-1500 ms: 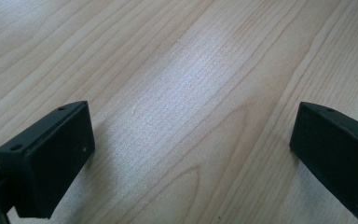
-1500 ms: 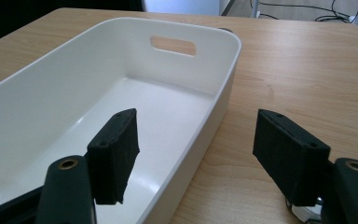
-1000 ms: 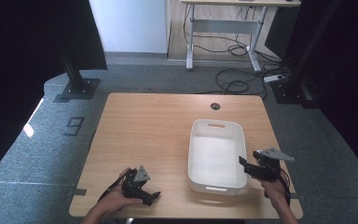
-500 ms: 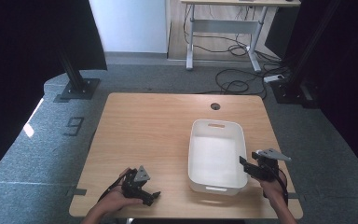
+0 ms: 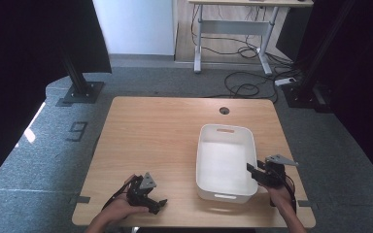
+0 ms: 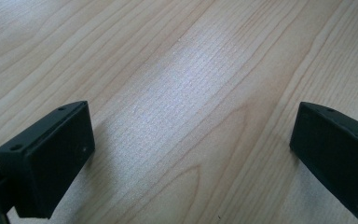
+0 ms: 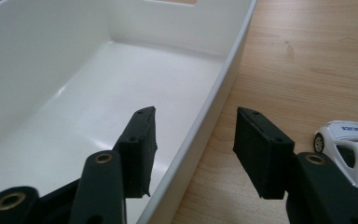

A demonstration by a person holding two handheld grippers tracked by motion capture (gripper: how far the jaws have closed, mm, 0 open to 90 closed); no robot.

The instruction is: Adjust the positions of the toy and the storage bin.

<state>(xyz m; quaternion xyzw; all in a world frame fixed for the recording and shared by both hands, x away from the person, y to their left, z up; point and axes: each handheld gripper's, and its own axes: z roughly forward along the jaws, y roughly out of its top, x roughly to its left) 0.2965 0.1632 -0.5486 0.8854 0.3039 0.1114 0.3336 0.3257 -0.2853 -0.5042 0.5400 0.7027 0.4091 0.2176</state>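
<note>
A white plastic bin stands empty on the right half of the wooden table. My right gripper straddles the bin's right wall near its front corner. In the right gripper view, one jaw is inside the bin and the other outside. The right gripper has just been closing, but gaps remain on both sides of the wall, so it is open. A white toy police car lies on the table just right of it. My left gripper rests at the front left, and the left gripper is open over bare wood.
The table has a round cable hole near its far edge. Beyond the table are black stand bases on grey carpet, cables and a desk frame. The left and far parts of the tabletop are bare wood.
The right gripper's jaws have narrowed around the bin's right wall. Both hands have stayed almost where they were.
</note>
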